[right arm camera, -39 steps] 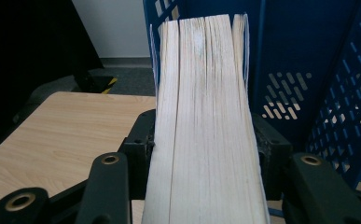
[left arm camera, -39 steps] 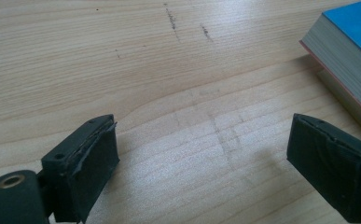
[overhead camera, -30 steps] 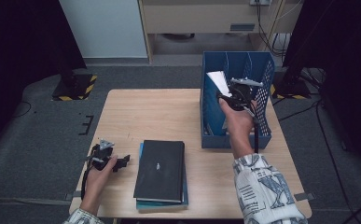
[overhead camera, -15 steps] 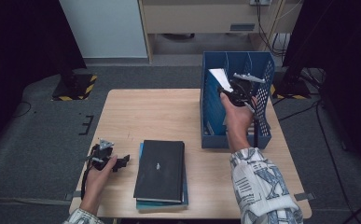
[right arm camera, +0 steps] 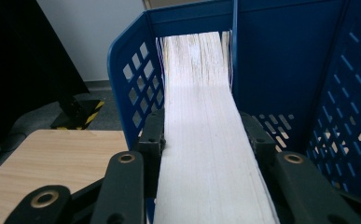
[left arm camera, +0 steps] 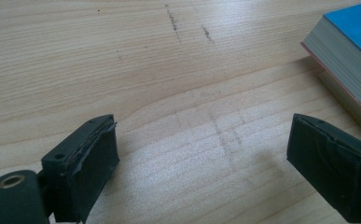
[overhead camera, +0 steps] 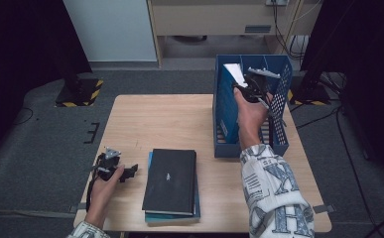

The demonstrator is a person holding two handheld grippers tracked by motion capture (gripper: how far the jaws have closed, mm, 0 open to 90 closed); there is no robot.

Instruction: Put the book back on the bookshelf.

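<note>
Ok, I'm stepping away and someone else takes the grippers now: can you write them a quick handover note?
Right gripper: shut on a book, page edges up, held inside the blue file rack, not yet let go.
Left gripper: open, resting on the wooden table beside the stack.
Done: one book is going into the rack.
Left: set it down and release, then file the black book and the blue one under it.

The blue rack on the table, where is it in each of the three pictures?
High view: the blue rack stands upper right of the middle, on the table's far right part, around the right gripper.
Left gripper view: not in it.
Right gripper view: its perforated walls rise across the top and right, around the held book.
Shared landmark: the wooden table.
</note>
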